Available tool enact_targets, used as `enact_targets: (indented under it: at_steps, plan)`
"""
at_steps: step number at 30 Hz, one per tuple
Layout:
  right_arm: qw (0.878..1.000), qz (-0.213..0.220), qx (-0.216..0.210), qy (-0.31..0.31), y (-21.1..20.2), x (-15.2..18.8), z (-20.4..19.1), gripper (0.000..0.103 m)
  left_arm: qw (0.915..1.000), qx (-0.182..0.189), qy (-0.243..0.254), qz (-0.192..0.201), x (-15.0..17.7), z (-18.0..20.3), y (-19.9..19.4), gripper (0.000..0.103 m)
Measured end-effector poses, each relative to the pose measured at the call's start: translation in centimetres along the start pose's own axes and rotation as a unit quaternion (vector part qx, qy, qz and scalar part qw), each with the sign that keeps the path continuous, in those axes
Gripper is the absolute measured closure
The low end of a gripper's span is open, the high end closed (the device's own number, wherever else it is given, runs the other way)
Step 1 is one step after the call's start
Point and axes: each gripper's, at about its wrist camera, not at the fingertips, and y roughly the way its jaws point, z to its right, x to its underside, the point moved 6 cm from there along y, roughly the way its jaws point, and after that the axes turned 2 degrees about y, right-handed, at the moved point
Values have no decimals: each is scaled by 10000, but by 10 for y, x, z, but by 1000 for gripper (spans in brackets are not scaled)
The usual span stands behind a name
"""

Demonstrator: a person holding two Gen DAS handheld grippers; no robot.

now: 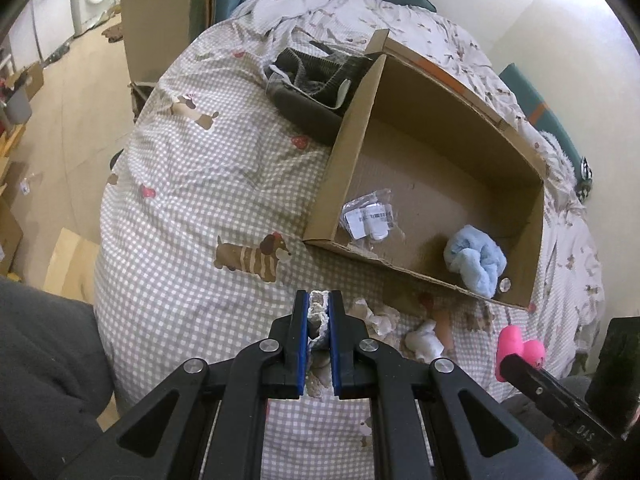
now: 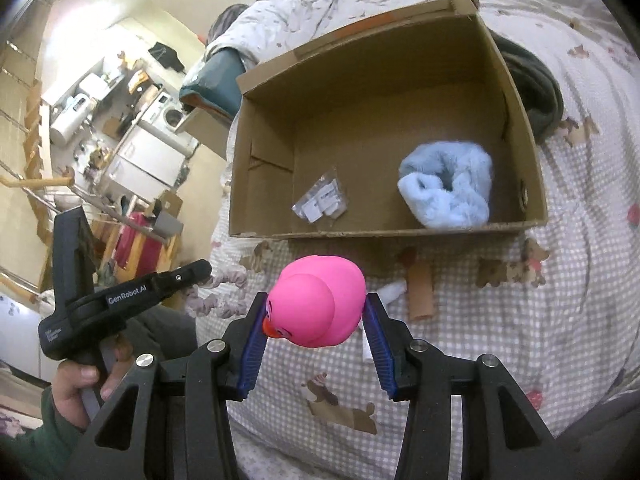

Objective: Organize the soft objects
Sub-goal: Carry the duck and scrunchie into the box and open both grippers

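The pink duck [image 2: 320, 300], pinched by the right gripper [image 2: 316, 320] near the cardboard box [image 2: 384, 236], should clear its front wall before release, while the left gripper [image 1: 319, 316] pinches a whitish scrunchie [image 1: 318, 300].

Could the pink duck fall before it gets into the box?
It might. The right gripper pinches the pink duck only by its rounded sides, so the duck could squirt out over the bed before reaching the cardboard box. The near wall of the box stands in the way, so a low carry could bump it. The left gripper holds a twisted fabric piece close by, and the two could collide.
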Motion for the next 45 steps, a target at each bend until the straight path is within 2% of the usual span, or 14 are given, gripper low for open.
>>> enact_targets:
  at_steps: [9, 17, 23, 29, 32, 35, 38, 42, 45]
  plan:
    - [9999, 65, 84, -7, 5, -1, 2, 54, 9988, -326, 368, 79, 2, 10, 5, 95]
    - [9998, 156, 95, -4, 5, -5, 4, 54, 9977, -414, 510, 154, 3, 13, 4, 95]
    - [9991, 414, 53, -100, -12, -15, -5, 54, 9908, -266, 1129, 697, -10, 45, -32, 96]
    - [9979, 619, 21, -195, -22, -44, -11, 54, 9817, -51, 1476, 1206, -52, 80, -64, 96]
    - [9968, 741, 37, -293, -24, -65, -14, 54, 9767, -102, 1623, 1399, -75, 92, -68, 96]
    - [9956, 870, 88, -345, -22, -86, -16, 54, 9743, -166, 1700, 1469, -95, 100, -61, 96]
    - [9944, 965, 170, -390, -16, -102, -14, 54, 9751, -253, 1718, 1376, -109, 104, -41, 96]
    - [9949, 978, 185, -145, 0, -108, 2, 54, 9755, -452, 1755, 1245, -109, 103, -3, 96]
    - [9952, 947, 246, 54, 14, -108, 18, 54, 9761, -458, 1754, 1200, -100, 101, 22, 96]
